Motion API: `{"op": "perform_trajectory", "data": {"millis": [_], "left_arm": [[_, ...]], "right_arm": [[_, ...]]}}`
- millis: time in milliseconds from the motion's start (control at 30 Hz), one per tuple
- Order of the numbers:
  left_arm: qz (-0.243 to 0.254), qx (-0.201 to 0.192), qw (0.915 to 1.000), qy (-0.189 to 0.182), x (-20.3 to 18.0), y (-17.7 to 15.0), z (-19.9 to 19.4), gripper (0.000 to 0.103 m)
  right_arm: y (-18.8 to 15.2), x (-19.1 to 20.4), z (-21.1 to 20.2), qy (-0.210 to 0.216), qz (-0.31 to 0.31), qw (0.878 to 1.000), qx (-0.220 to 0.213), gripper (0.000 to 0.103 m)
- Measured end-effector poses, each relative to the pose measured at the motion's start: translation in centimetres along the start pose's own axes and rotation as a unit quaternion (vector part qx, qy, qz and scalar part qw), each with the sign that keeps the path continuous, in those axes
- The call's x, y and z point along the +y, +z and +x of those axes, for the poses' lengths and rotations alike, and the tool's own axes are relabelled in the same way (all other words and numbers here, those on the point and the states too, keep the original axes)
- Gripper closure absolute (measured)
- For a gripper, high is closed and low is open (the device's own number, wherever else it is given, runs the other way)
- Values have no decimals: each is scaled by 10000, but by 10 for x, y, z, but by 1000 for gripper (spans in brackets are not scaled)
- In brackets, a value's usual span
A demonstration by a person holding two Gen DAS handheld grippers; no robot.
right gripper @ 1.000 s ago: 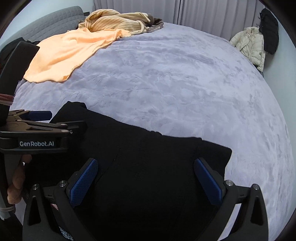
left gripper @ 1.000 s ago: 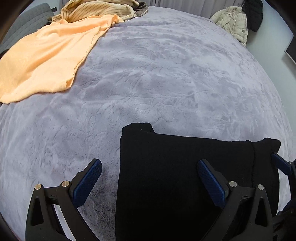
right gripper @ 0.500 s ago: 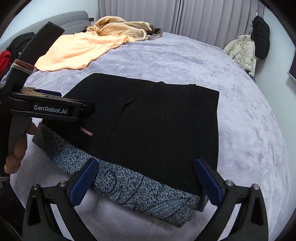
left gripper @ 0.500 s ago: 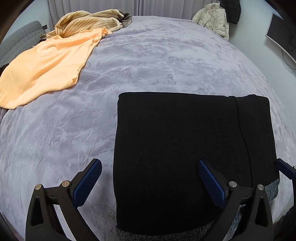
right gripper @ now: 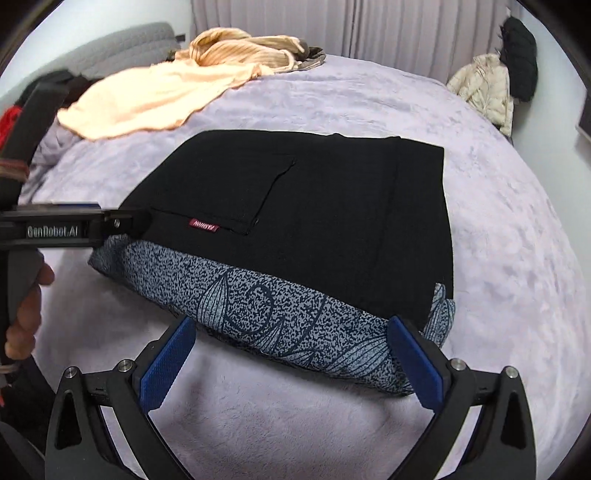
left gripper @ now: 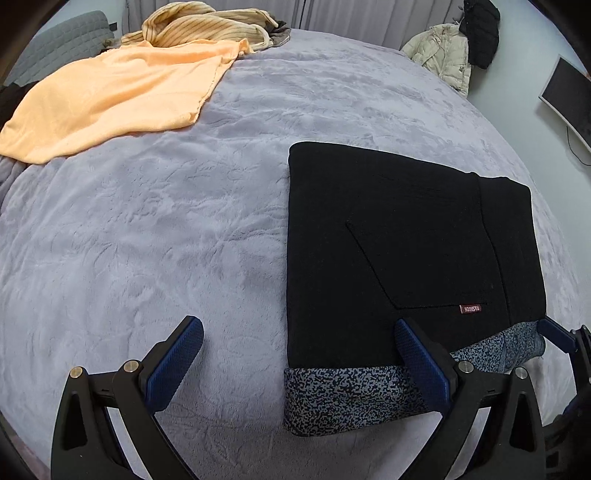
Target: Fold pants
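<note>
The black pants [left gripper: 399, 236] lie folded in a flat rectangle on the lilac bedspread [left gripper: 147, 229], with a speckled grey-blue lining band [left gripper: 343, 395] along the near edge and a small red label by the pocket. They also show in the right wrist view [right gripper: 325, 206]. My left gripper [left gripper: 299, 365] is open and empty, just short of the pants' near left corner. My right gripper [right gripper: 291, 358] is open and empty, over the speckled band [right gripper: 295, 317]. The left gripper [right gripper: 74, 229] shows from the side at the left of the right wrist view.
An orange cloth [left gripper: 110, 96] and a striped beige garment [left gripper: 199, 26] lie at the far left of the bed. A cream jacket [left gripper: 439, 55] and a black coat [left gripper: 480, 33] hang at the far right. A monitor [left gripper: 565, 99] is on the right wall.
Both grippers have drawn back and up from the pants, which now lie flat and folded; the speckled band and the pocket label have come into view. Both stay open.
</note>
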State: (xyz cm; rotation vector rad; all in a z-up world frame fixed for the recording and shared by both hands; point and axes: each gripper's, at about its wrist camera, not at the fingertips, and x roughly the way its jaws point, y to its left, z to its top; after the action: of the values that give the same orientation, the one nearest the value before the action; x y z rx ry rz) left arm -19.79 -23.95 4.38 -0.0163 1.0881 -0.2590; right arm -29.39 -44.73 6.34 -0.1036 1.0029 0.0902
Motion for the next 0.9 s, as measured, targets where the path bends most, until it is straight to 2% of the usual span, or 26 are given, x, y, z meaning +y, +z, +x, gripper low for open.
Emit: {"op": "perform_trajectory", "data": {"millis": [67,133,233,333,467,500,567,733,800,900], "left_arm": [[0,-62,10000,-14,0,-1,-11,0],[115,-182,9998,-1,-2,-5,-21,0],[279,-66,9995,149,-4,-10,-12,0],[107,21,9999,52,0,-13,-4,0],[179,38,9997,158,-2,-17,-3,0],[189,39,9997,175,-3,-17,-3,0],[195,47,9996,184,-5,-17,-2,0],[259,81,9994,227,-7,-15,-1,0],[282,-15,9993,245,-8,-13,-11,0],[330,-215,9992,-6,-14,-3,-25,0]], "right_arm": [[3,3,-7,20,-56,10000,-19,0],[9,0,-21,197,11,9996,-222,0],[27,-14,-29,144,94,9984,-535,0],[53,-31,-10,-19,271,9984,-491,0],[83,-36,30,112,281,9994,-157,0],[85,-36,41,196,315,9993,15,0],[83,-36,53,98,334,9992,213,0],[82,-38,55,-10,258,9993,277,0],[78,-35,39,-129,300,9993,172,0],[65,-28,13,-194,268,9994,-110,0]]}}
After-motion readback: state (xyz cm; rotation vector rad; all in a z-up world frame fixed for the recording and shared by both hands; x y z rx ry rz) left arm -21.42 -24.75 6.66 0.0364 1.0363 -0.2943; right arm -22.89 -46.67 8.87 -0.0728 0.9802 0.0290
